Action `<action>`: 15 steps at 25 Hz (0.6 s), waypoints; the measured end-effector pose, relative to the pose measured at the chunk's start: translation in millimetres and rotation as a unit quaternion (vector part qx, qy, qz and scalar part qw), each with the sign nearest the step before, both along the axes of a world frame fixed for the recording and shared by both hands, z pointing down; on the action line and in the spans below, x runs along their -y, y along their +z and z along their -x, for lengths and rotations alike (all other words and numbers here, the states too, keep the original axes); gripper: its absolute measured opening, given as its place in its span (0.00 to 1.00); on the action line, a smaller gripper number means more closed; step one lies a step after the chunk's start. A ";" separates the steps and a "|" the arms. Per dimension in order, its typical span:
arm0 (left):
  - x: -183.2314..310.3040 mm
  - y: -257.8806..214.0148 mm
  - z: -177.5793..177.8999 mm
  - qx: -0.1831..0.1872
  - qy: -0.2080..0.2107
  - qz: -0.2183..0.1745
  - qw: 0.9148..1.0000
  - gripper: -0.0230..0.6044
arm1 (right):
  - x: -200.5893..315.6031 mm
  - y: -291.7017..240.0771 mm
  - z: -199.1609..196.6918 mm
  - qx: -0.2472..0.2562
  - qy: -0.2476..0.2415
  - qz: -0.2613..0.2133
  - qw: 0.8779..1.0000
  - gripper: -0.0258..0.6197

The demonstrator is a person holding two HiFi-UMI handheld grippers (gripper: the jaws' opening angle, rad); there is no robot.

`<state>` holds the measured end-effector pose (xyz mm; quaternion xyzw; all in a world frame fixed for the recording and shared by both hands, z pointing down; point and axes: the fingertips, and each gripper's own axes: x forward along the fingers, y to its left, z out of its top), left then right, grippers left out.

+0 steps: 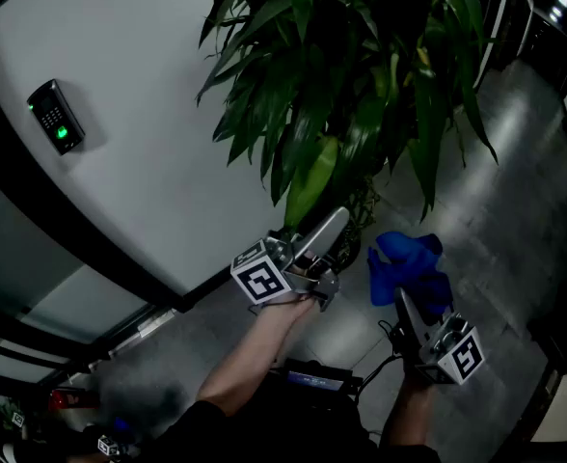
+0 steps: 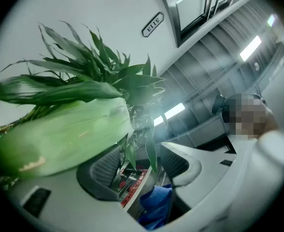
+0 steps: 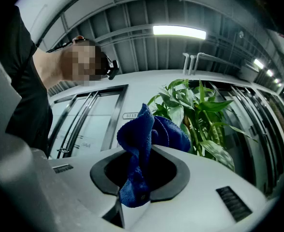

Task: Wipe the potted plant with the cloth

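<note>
Foliage of the potted plant (image 1: 361, 85) is being faced by both sets of jaws, ahead of them and higher up. One broad pale leaf (image 1: 312, 177) is being let hang lowest, its long axis running down from the crown towards the left gripper (image 2: 139, 161). That gripper's jaws are being held released. The pale leaf is being shown just outside its left-hand jaw, though contact cannot be judged, and a few narrow leaves (image 2: 150, 146) are dangling in the gap unpinched. The right gripper (image 3: 139, 170) is being kept beside the left one and further from the leaves, so the left is the nearer to the plant. Its jaws are being kept clenched on the blue cloth (image 3: 147, 139), whose loose bulk is being carried bunched above the jaw tips, pointing at the foliage. The next move is judged to need the cloth brought across and up to the pale leaf, along its length.
</note>
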<state>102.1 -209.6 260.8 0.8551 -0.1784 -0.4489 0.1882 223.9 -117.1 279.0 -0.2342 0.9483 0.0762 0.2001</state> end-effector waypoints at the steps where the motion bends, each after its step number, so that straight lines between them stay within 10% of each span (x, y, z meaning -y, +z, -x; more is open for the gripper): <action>1: 1.6 -1.5 -2.2 0.004 -0.001 0.000 1.000 0.41 | 0.8 -6.1 2.3 -0.005 -0.003 -0.013 1.000 0.19; 9: 14.3 -6.3 -4.8 0.021 -0.009 0.000 1.000 0.13 | 1.1 -61.6 23.0 -0.049 0.008 -0.097 0.994 0.19; 15: 14.2 -12.2 -3.0 0.038 0.022 -0.015 0.999 0.04 | 26.1 -134.1 42.2 -0.091 0.158 -0.172 0.968 0.20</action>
